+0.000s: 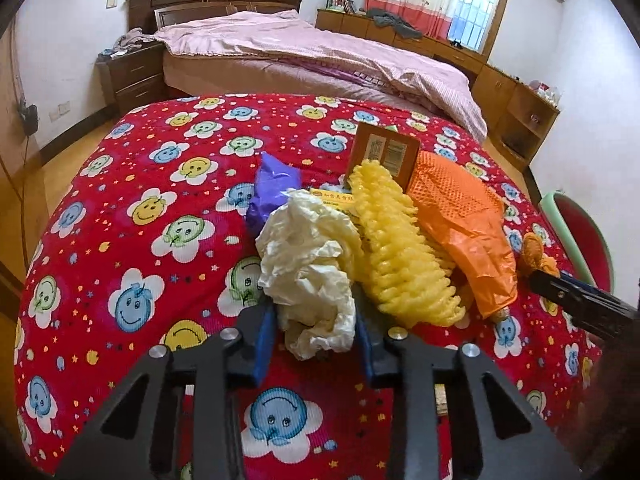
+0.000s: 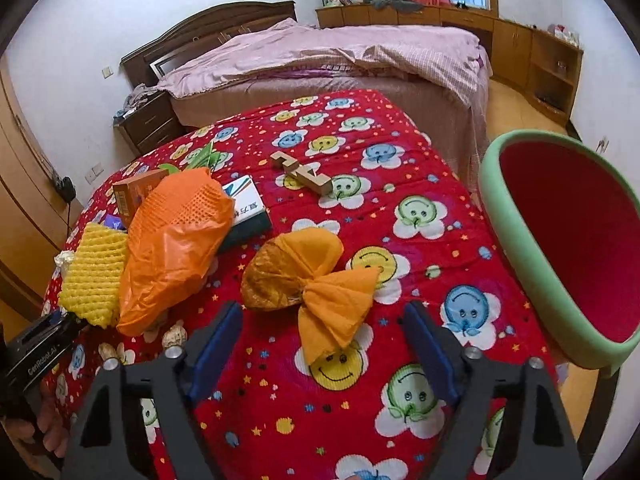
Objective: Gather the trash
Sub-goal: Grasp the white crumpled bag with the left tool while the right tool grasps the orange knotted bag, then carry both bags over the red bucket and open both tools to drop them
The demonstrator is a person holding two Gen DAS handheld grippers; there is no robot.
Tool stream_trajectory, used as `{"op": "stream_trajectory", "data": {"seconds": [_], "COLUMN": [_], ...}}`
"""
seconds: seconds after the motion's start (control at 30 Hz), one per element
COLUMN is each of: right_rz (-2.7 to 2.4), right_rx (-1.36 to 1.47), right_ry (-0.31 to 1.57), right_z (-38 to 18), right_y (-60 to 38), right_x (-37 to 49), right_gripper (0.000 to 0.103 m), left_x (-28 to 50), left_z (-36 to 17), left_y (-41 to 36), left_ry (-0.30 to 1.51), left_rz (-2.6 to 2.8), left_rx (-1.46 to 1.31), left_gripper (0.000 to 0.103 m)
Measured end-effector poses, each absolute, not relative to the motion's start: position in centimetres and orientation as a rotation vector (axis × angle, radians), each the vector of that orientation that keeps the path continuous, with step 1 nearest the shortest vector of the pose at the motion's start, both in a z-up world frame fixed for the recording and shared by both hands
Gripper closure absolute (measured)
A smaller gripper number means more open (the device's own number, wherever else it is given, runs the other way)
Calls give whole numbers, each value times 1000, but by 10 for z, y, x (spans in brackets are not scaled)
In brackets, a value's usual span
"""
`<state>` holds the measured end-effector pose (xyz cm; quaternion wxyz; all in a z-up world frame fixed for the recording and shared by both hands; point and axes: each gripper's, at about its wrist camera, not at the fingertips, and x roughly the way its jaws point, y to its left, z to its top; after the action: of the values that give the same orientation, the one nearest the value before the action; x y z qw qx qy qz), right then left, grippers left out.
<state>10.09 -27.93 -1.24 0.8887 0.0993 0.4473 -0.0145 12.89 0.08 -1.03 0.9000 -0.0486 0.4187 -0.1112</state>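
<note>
The left tool point(image 1: 316, 320) has its blue pads narrowed onto the near end of a crumpled cream-white plastic bag point(image 1: 308, 264); the pads press its sides, so the bag is gripped between them. The bag rises from the tool toward 12 o'clock in the left wrist view. Touching the bag at its 3 o'clock side lies a yellow foam fruit net point(image 1: 400, 248), and beyond that, further toward 3 o'clock, an orange plastic bag with a mesh-patterned upper part point(image 1: 460, 216). At 11 o'clock from the cream bag sits a crumpled purple plastic wrapper point(image 1: 272, 184). A brown cardboard box with a printed label point(image 1: 384, 152) stands upright at about 1 o'clock, behind the foam net. All of this rests on a bench covered by a red cloth printed with smiling flowers point(image 1: 140, 200).

The right tool point(image 2: 324, 340) stands wide, its blue pads well apart and touching nothing. Between them, toward 12 o'clock in the right wrist view, lies an orange tissue-paper wrapper twisted in the middle like a bow point(image 2: 312, 280); its near tail reaches down into the gap between the pads without contact. At 3 o'clock from the right tool, off the bench's edge, is a round bin with a pale green rim and red inside point(image 2: 520, 264).
</note>
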Motion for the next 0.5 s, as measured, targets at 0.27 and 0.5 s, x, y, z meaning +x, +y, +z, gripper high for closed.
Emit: {"op": "stream_trajectory", "data": {"seconds": [0.27,0.5], "right_rz": [0,21], "right_rx": [176,218], "right_ry": [907,913], "right_z": [-12,-13], "right_y": [-273,-284], "right_x": [101,97], "right_gripper": [56,93], "left_x": [111,95], "left_z": [7,24], "left_y": [11,12], "left_ry": [833,802], "left_rz": [-212,-195], "left_rx": [-147,-169], "left_gripper": [70,70]}}
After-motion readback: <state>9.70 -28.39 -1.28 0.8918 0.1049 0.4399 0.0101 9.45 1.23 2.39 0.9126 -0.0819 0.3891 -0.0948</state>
